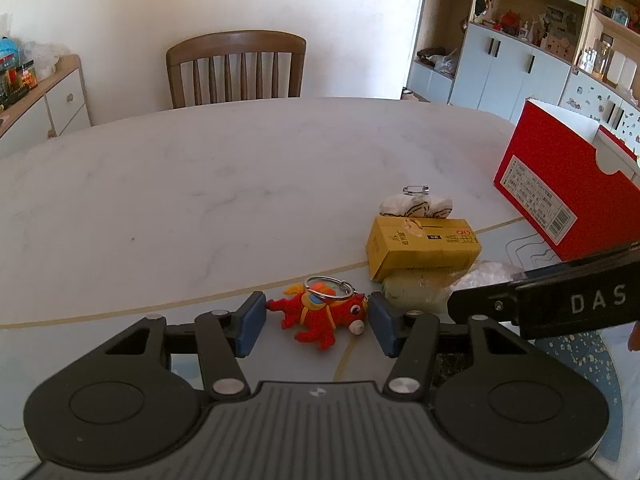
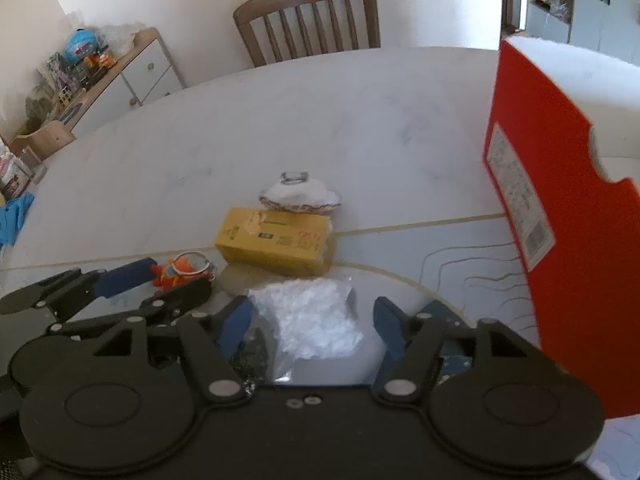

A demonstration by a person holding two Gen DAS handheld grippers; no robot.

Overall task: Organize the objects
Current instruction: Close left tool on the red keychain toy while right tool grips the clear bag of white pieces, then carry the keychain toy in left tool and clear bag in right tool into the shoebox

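A red toy horse keychain (image 1: 322, 314) lies on the table between the open blue pads of my left gripper (image 1: 316, 322); the pads stand beside it, apparently not pressing it. A yellow carton (image 1: 424, 248) lies just beyond, with a white crumpled item and safety pin (image 1: 416, 200) behind it. My right gripper (image 2: 312, 326) is open around a clear plastic bag (image 2: 312, 320). The keychain (image 2: 180, 270) and carton (image 2: 276, 240) also show in the right wrist view. An open red shoebox (image 2: 560, 240) stands at the right.
The white marble table (image 1: 200, 192) stretches far ahead. A wooden chair (image 1: 236, 68) stands at its far edge. A sideboard (image 1: 44, 104) is at left, cabinets and shelves (image 1: 520, 40) at right. The right gripper's arm (image 1: 560, 300) crosses the left view's right side.
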